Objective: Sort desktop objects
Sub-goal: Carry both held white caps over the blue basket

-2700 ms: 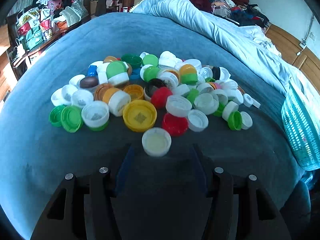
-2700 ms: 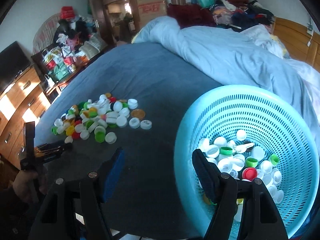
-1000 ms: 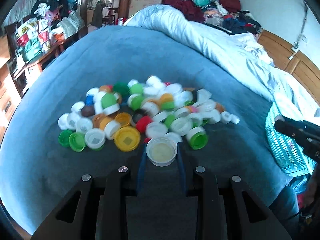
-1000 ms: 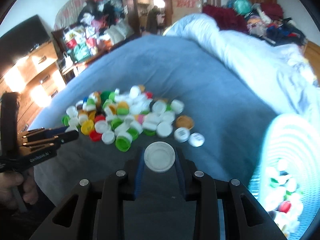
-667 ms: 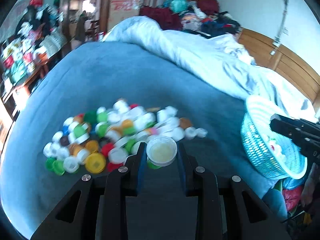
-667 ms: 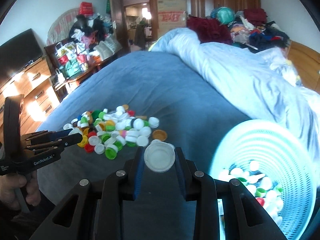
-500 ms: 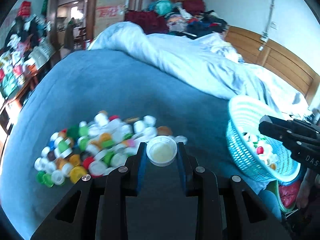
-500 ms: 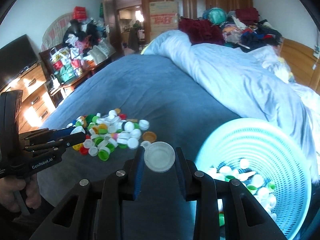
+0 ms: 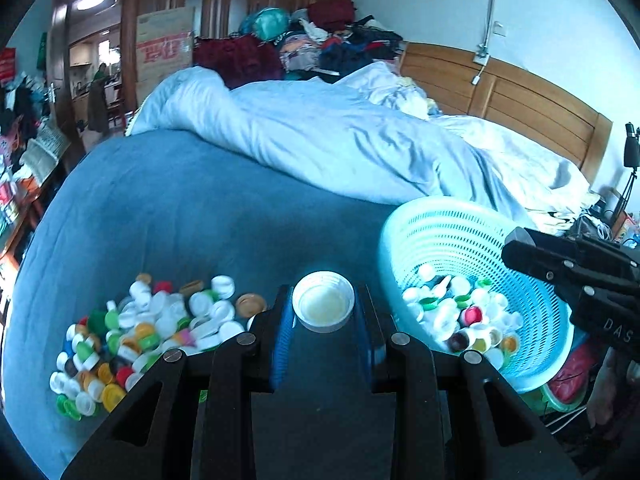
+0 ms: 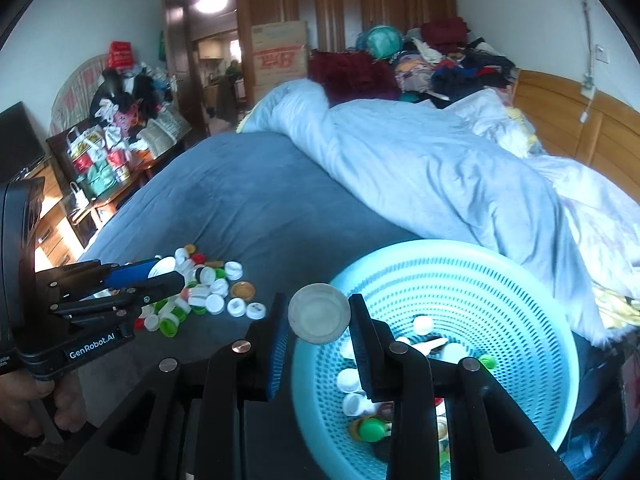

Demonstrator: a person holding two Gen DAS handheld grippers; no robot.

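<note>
My left gripper (image 9: 323, 304) is shut on a white cap (image 9: 323, 301) with a yellowish inside, held above the blue bedspread between the cap pile (image 9: 136, 328) and the turquoise basket (image 9: 452, 224). My right gripper (image 10: 319, 316) is shut on a pale translucent cap (image 10: 319, 313), poised over the near-left rim of the basket (image 10: 500, 272), which holds several caps. In the right wrist view the left gripper (image 10: 160, 276) shows at the left, above the cap pile (image 10: 208, 292). The right gripper's dark body (image 9: 576, 272) shows at the right edge of the left wrist view.
A rumpled pale blue duvet (image 9: 320, 136) lies across the bed behind the basket. A wooden headboard (image 9: 520, 108) stands at the far right. A cluttered dresser (image 10: 100, 160) runs along the bed's left side. A hand (image 10: 28, 404) holds the left gripper's handle.
Both grippers, each holding its cap, rose from the pile and swung right toward the basket. The basket now fills much more of both views and the pile has slid to the left.
</note>
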